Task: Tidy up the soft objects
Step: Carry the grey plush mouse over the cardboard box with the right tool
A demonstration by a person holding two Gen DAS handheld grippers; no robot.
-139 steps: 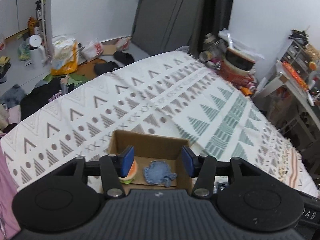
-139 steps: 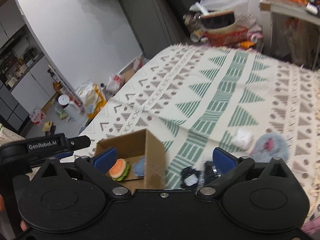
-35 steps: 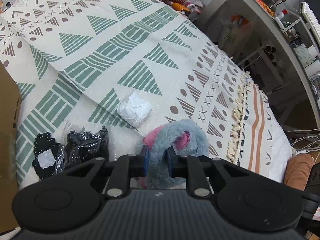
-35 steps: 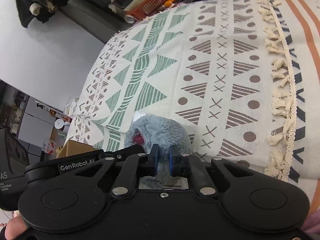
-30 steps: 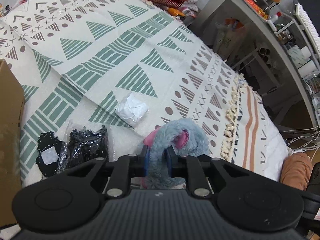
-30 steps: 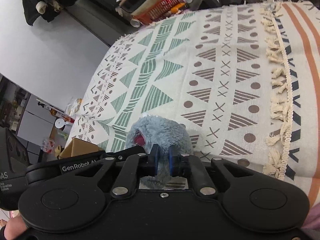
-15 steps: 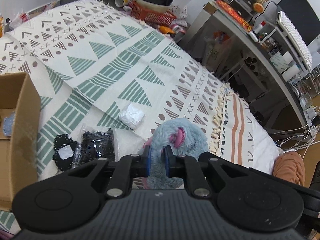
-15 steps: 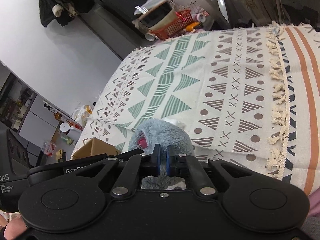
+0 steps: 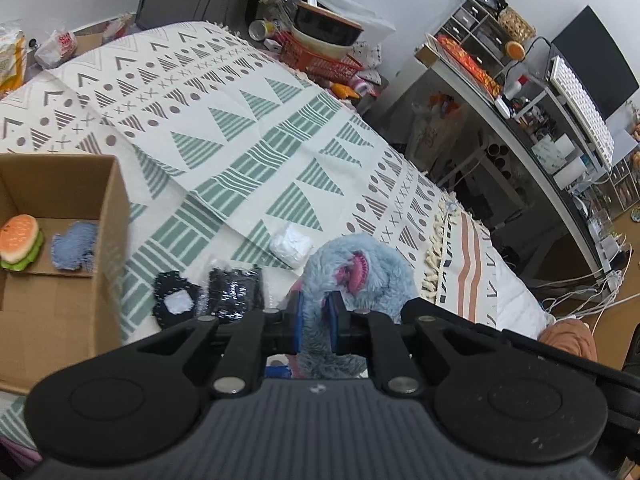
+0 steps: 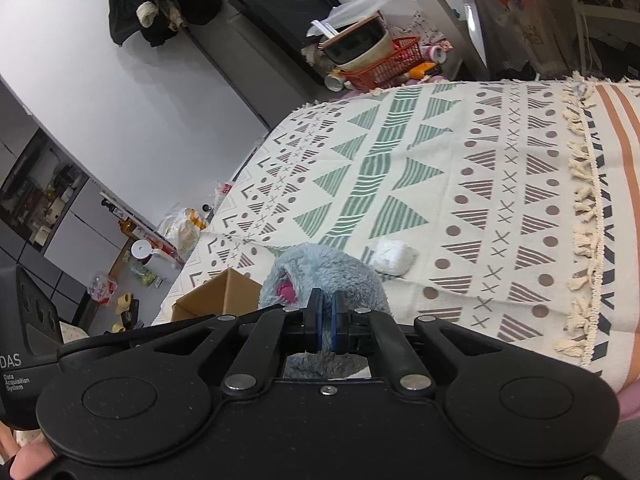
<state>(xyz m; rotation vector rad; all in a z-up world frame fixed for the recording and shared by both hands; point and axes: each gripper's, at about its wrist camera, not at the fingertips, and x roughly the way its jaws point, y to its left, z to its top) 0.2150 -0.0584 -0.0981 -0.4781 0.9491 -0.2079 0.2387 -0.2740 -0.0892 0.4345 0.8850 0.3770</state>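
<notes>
A fluffy grey-blue plush with pink patches (image 9: 360, 272) (image 10: 324, 268) hangs above the patterned bedspread (image 9: 248, 148), held from both sides. My left gripper (image 9: 316, 320) is shut on its fur, and my right gripper (image 10: 325, 316) is shut on it too. To the left stands an open cardboard box (image 9: 112, 216) (image 10: 224, 296) holding a plush burger (image 9: 20, 236) and a blue denim piece (image 9: 76, 244). On the spread lie two black packets (image 9: 212, 292) and a white crumpled wad (image 9: 292, 244) (image 10: 394, 256).
A desk with shelves, a keyboard and a monitor (image 9: 560, 92) runs along the right of the bed. A red basket with bowls (image 9: 324, 52) stands past the far edge. Bags and clutter (image 10: 180, 232) lie on the floor at left. The bedspread's tassel fringe (image 10: 584, 208) crosses the right.
Both grippers, open near the box 4.6 s ago, have shut on the plush. Over the last second they have lifted it off the bedspread and the box has come into view at left.
</notes>
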